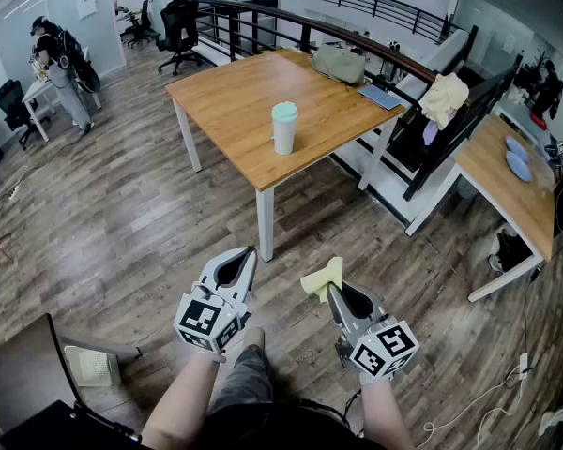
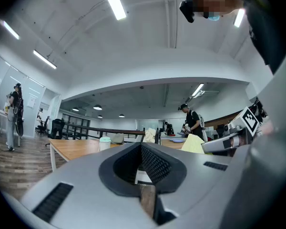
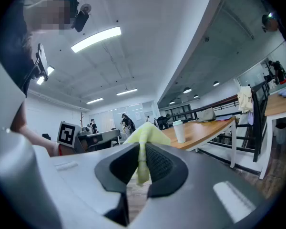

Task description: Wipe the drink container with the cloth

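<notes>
The cup point(image 1: 283, 127) stands upright toward the tabletop's point(image 1: 227, 101) nearest corner, well ahead of us and about midway between our claws. Our right claw point(image 1: 331, 291) pinches the cloth point(image 1: 321, 277). Our left claw point(image 1: 248, 254) is closed and empty.

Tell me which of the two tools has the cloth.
The right tool: its jaws are shut on the yellow cloth. The left tool is shut too, but with nothing between its jaws.
</notes>
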The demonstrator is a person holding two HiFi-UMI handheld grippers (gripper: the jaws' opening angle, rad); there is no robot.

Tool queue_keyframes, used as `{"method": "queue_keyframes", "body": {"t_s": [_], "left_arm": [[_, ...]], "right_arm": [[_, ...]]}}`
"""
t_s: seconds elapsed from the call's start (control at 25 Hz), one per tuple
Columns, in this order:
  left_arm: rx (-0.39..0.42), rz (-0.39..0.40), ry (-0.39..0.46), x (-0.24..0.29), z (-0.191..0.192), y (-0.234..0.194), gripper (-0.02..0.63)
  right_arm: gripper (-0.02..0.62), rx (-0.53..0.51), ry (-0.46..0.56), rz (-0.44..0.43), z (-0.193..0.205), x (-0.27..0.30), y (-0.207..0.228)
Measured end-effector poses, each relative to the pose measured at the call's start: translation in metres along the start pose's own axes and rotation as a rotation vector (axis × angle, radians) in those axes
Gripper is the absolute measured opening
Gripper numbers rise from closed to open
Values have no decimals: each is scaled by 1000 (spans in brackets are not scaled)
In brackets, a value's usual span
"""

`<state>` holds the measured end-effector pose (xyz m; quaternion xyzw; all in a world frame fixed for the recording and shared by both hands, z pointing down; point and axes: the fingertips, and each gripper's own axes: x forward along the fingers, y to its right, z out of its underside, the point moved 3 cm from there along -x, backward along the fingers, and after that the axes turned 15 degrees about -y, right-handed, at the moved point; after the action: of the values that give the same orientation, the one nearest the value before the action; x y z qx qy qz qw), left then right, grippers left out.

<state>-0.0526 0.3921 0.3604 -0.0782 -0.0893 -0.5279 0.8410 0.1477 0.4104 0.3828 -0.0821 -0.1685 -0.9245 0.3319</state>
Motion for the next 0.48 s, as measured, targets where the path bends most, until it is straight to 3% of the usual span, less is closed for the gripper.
{"method": "queue_keyframes", "body": {"t_s": [0.48], "left_arm": [[-68, 17, -13, 88, -10, -103, -5]], "right_arm": [[43, 16, -46, 8, -36, 111, 51]]}}
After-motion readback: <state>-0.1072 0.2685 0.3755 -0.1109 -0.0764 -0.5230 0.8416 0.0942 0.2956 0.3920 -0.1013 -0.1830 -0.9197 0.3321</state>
